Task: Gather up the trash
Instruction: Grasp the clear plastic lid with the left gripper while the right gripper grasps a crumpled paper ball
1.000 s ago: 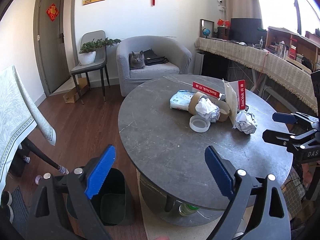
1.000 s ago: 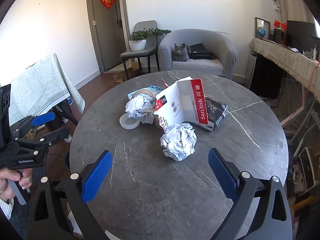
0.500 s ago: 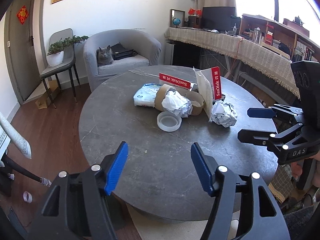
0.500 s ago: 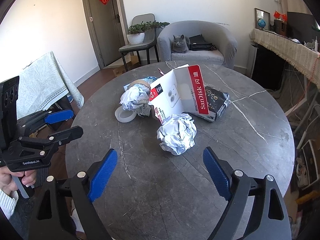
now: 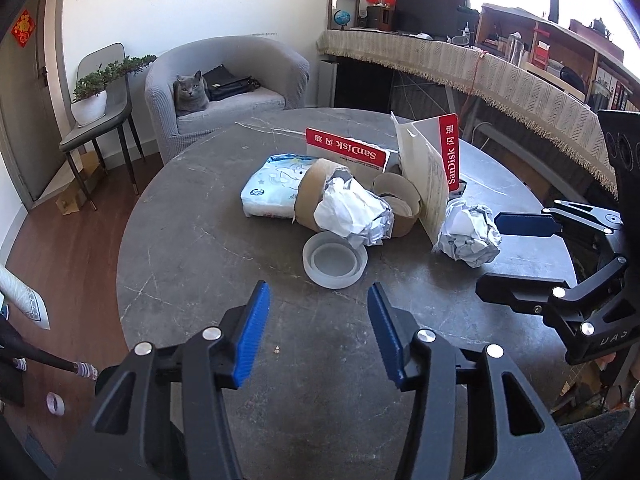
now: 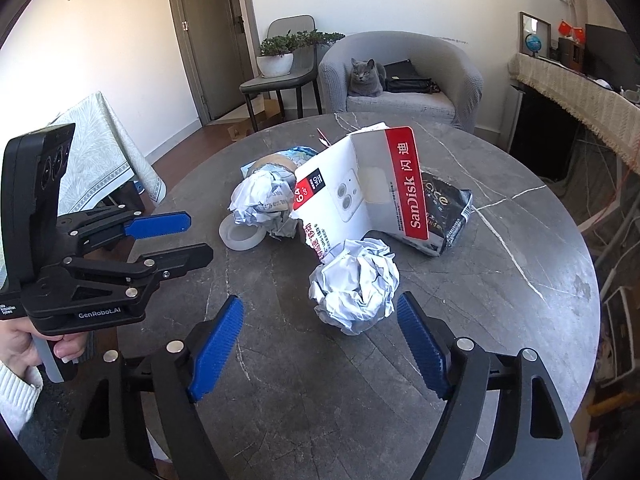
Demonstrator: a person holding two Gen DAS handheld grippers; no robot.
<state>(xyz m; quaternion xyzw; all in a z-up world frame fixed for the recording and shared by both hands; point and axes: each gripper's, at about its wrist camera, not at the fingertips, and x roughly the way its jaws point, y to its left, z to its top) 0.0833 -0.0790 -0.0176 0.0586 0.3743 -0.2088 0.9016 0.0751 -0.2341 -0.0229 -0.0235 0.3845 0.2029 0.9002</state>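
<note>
Right wrist view is the one that matters here: the crumpled paper ball (image 6: 354, 286) sits dead ahead of the right gripper (image 6: 320, 344), just past the fingertips and a touch toward the right-hand pad, on the round grey table (image 6: 500, 320). The jaws have just been closing in a bit but they're wide apart, nothing between them yet, nothing gripped. The ball is roughly round, so there's no long axis to line up with; I'd say it's simply push forward and squeeze.

The left gripper (image 5: 318, 326) is about half open, its jaws have also just been narrowing, and it's empty too. It's aimed at the clear plastic lid (image 5: 335, 260), which lies flat right in front of its tips, apart from them. Behind that is the rest of the pile: a second paper wad (image 5: 352, 210) stuffed in a cardboard tube, and the SanDisk box (image 6: 360, 196).

For the near ball the right hand is clearly closer. The box leans just behind it, so overshooting could nudge that.
</note>
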